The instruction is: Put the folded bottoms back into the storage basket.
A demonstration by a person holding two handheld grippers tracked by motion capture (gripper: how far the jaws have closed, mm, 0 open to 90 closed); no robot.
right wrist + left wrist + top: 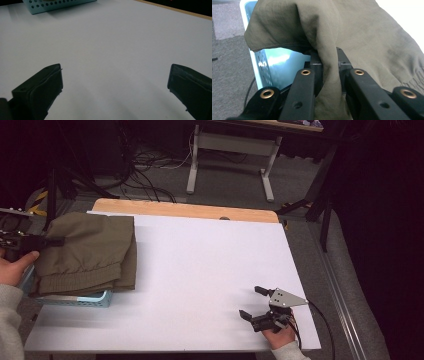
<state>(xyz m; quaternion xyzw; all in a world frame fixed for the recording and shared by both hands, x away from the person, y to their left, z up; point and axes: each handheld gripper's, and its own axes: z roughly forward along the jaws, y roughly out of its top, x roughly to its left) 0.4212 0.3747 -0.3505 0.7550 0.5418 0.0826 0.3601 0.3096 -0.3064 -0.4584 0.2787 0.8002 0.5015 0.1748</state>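
Note:
An olive-green folded garment (92,251) lies over a light blue perforated basket (85,299) at the table's left edge. My left gripper (57,241) reaches in from the left and is shut on a fold of the garment (329,62), the cloth pinched between the black jaws and bunched over them. The basket (274,67) wall shows behind the cloth. My right gripper (252,303) rests near the front right of the white table (210,265), held by a hand, open with nothing between its fingers (47,87).
A wooden strip (185,210) runs along the table's far edge. Cables and a white desk frame (230,150) stand on the floor beyond. The basket's corner (55,5) lies far ahead of the right gripper.

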